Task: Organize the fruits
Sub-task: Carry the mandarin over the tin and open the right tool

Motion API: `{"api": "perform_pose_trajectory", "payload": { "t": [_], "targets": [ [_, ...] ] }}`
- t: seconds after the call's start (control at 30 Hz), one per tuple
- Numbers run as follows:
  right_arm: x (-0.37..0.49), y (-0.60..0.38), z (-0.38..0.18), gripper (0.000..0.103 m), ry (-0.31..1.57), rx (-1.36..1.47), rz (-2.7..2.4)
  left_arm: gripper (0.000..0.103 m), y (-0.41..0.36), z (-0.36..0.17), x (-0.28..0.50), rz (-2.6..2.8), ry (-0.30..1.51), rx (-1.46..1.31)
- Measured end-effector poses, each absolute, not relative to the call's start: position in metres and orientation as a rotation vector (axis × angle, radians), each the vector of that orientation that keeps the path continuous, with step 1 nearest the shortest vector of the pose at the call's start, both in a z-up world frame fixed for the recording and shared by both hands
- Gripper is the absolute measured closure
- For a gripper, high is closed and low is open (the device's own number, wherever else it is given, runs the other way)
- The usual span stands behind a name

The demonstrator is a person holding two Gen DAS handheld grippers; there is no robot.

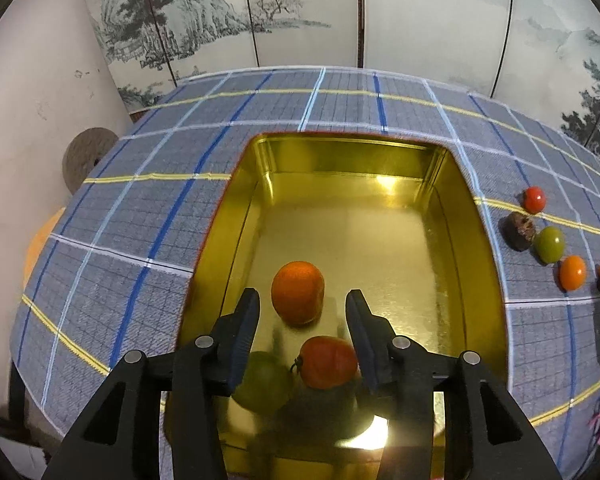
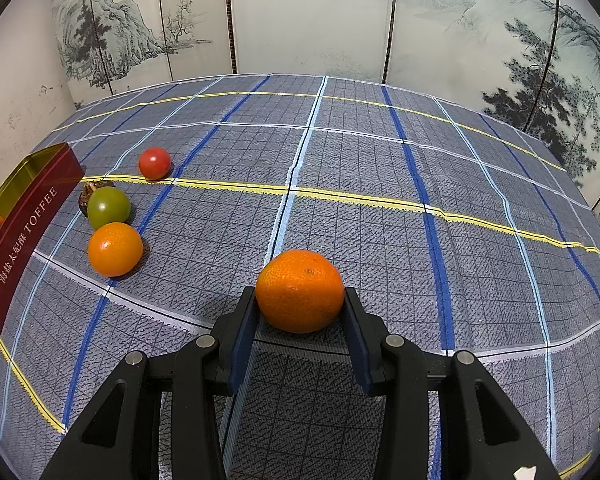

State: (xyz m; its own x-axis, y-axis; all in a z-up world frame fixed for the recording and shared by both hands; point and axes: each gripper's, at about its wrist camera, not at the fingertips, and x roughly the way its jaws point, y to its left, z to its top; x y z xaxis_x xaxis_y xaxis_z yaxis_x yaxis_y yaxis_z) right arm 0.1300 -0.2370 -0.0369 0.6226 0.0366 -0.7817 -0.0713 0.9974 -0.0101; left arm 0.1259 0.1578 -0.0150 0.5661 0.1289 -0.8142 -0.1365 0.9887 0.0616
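Roughly three of eight fruits are in: the gold tin (image 1: 480, 240) holds an orange (image 1: 298, 298), a red tomato (image 1: 328, 362) and a green fruit (image 1: 266, 384); the left gripper (image 1: 302, 312) hangs over them, jaws wide, holding nothing. The right gripper (image 2: 300, 308) pinches a mandarin (image 2: 300, 290) over the checked cloth (image 2: 380, 184), well apart from the tin; still left on the cloth beside the tin: a red tomato (image 2: 154, 163), a brown fruit (image 2: 88, 194), a green tomato (image 2: 109, 207), another orange (image 2: 115, 249).
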Motion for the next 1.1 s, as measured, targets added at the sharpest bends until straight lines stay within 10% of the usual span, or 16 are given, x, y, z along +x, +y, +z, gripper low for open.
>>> {"api": "perform_pose_trajectory", "payload": {
  "t": [1.1],
  "targets": [
    [0.126,-0.183,0.028,0.066,0.795,0.002,0.22,0.043,0.172,0.014,0.051,0.255,0.844,-0.06]
  ]
}}
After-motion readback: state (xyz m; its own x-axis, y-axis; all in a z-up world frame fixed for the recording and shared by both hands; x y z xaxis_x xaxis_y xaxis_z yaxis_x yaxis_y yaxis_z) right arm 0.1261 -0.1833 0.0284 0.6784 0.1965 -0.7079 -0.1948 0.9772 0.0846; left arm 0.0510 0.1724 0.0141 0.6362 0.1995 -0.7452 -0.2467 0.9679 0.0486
